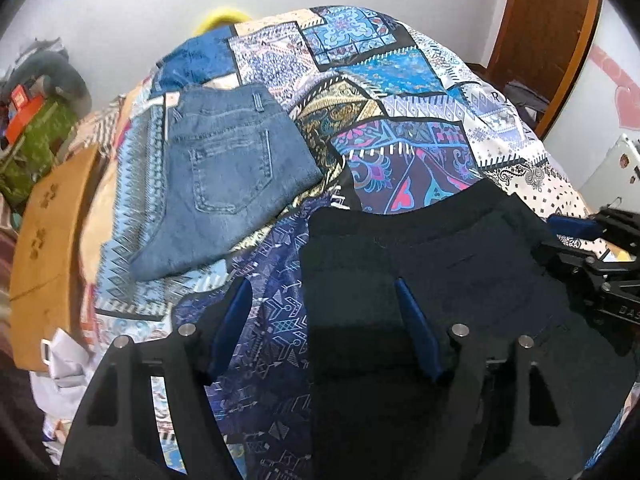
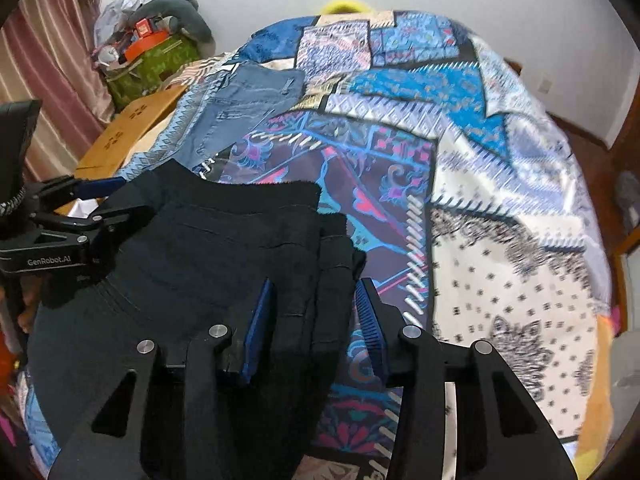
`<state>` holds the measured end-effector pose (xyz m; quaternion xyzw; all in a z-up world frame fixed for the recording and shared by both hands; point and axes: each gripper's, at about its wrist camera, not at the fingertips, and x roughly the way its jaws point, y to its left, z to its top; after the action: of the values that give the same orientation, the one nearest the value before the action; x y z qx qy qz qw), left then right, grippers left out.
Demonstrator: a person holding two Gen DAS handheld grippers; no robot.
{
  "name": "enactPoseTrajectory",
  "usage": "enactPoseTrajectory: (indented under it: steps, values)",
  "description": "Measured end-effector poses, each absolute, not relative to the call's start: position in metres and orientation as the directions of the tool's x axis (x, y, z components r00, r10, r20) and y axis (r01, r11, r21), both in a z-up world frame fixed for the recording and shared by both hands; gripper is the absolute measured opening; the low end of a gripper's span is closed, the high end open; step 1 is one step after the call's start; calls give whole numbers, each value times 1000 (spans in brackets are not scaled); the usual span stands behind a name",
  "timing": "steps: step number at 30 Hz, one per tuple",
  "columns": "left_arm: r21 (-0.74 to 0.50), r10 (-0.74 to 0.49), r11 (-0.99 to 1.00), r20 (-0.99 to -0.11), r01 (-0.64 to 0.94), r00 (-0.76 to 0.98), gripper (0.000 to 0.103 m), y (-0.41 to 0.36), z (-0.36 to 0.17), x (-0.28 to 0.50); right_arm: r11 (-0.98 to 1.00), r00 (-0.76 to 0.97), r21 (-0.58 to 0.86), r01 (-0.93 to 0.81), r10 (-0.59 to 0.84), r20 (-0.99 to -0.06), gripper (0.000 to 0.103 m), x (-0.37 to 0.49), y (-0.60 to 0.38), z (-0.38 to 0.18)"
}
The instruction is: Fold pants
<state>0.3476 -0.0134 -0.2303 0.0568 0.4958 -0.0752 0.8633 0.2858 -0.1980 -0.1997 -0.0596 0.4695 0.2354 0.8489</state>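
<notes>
Dark navy pants (image 1: 432, 264) lie on the patterned bedspread (image 1: 380, 80), waistband away from me; they also show in the right wrist view (image 2: 224, 248). My left gripper (image 1: 324, 304) is open over the pants' left edge, one finger above the bedspread, the other above the dark fabric. My right gripper (image 2: 316, 296) is open and straddles the pants' right edge, with bunched fabric between the blue pads (image 2: 260, 320). The right gripper also shows at the right of the left wrist view (image 1: 592, 248). The left gripper also shows at the left of the right wrist view (image 2: 80, 208).
Folded blue jeans (image 1: 224, 184) lie on the bed's far left, also in the right wrist view (image 2: 240, 108). A wooden board (image 1: 48, 240) borders the bed's left side. A cluttered green box (image 2: 152, 64) stands by the curtain. A wooden door (image 1: 544, 32) is far right.
</notes>
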Motion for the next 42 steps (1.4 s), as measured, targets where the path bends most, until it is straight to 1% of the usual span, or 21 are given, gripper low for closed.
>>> enactPoseTrajectory:
  steps: [2,5,7,9,11,15,18,20,26,28,31,33,35,37,39,42]
  values:
    - [23,-70,983,-866,180,495,74,-14,-222,345,877,464,123,-464,359,-810,38,280,-196,-188]
    - [-55,-134,984,-856,170,500,74,-11,-205,339,858,475,147,-493,407,-781,38,270,-190,-168]
    - [-79,-162,981,-844,179,512,74,-14,-194,333,841,475,142,-521,424,-771,39,261,-181,-159]
    - [-59,-152,980,-837,189,526,75,-21,-190,328,829,463,144,-541,436,-772,45,256,-173,-158]
    - [-45,-148,977,-846,207,512,75,-27,-196,321,821,432,155,-550,438,-788,58,254,-167,-165]
    - [-6,-110,972,-894,235,435,77,-34,-226,310,812,330,162,-560,399,-856,59,249,-163,-195]
    - [-55,-143,975,-897,216,419,82,-24,-230,302,813,359,127,-569,384,-851,60,239,-165,-196]
    - [-70,-155,974,-900,216,408,82,-19,-229,297,821,370,121,-558,376,-849,60,233,-168,-193]
    - [1,-107,972,-888,236,447,83,-17,-220,275,832,382,146,-536,392,-837,60,217,-181,-187]
    - [4,-105,973,-884,231,456,82,-13,-215,271,836,390,155,-527,399,-830,60,212,-188,-184]
    - [-56,-143,978,-882,202,449,83,0,-207,270,846,421,164,-506,409,-810,60,207,-196,-176]
    - [-92,-166,978,-887,188,431,85,6,-207,274,862,447,178,-475,410,-795,61,208,-204,-173]
    - [-129,-187,978,-892,165,411,89,12,-211,278,874,458,204,-442,415,-786,67,211,-212,-174]
    - [-168,-214,974,-897,150,387,90,16,-218,282,882,447,227,-412,413,-794,69,215,-218,-181]
    - [-190,-231,971,-899,143,372,92,17,-224,282,893,424,239,-381,399,-813,69,221,-224,-193]
    - [-225,-262,963,-905,146,335,94,19,-235,284,875,369,338,-346,459,-809,71,228,-235,-210]
